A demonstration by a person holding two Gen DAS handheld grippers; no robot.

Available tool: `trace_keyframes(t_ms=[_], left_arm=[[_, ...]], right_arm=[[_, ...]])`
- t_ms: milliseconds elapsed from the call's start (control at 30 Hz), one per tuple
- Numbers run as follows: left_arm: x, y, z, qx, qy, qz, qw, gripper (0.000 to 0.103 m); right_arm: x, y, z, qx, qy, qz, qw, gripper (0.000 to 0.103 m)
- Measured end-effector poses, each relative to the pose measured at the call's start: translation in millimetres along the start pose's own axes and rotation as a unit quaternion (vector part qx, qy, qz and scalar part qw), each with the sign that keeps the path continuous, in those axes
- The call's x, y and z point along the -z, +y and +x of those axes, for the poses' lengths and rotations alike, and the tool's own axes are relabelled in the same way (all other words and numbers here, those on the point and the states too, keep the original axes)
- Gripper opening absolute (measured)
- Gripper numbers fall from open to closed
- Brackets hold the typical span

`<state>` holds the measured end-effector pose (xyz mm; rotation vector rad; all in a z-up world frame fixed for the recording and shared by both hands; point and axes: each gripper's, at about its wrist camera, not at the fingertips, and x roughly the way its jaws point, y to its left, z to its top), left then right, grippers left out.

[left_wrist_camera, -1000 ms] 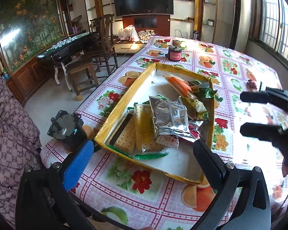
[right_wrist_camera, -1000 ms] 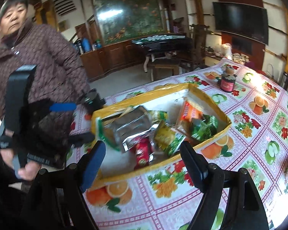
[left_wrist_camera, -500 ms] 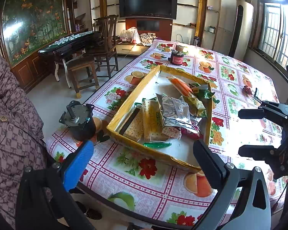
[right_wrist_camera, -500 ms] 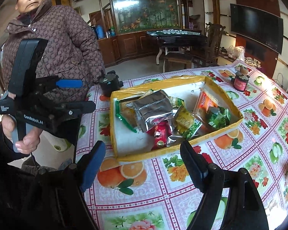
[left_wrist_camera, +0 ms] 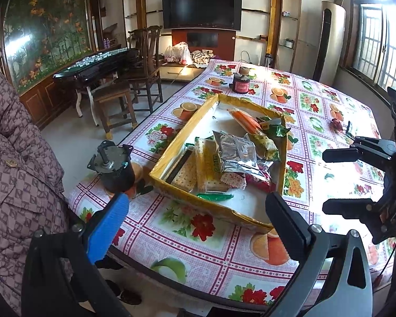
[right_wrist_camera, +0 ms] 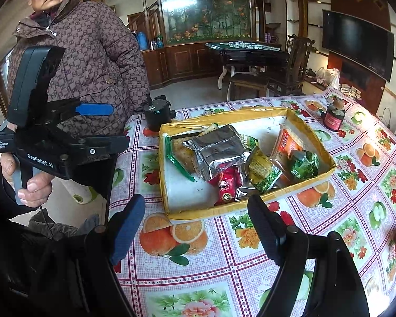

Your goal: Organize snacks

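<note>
Currently both grippers hover released above the table edge, snacks resting in the tray.

Left wrist view: the left gripper [left_wrist_camera: 195,214] stands open and empty before the shallow yellow cardboard tray [left_wrist_camera: 171,145] holding the silver foil snack packet [left_wrist_camera: 236,153]; the right gripper [left_wrist_camera: 338,182] hangs open at the right. Right wrist view: the right gripper [right_wrist_camera: 195,222] is open and empty, near the tray [right_wrist_camera: 224,208] on the floral-print oilcloth table [right_wrist_camera: 250,277]; the left gripper [right_wrist_camera: 103,126] hangs open beside the black cylindrical motor [right_wrist_camera: 157,115].
</note>
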<state>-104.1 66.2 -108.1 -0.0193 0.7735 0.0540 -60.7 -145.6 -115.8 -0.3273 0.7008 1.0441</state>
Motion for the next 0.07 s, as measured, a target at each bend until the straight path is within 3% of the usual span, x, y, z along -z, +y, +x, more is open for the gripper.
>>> trace_keyframes(t_ms=[67], left_arm=[[0.5,0.8,-2.3,0.002,-0.002,-0.003,1.0,0.103]], right_arm=[[-0.9,0.4,2.1,-0.002,0.002,-0.001,1.0,0.08]])
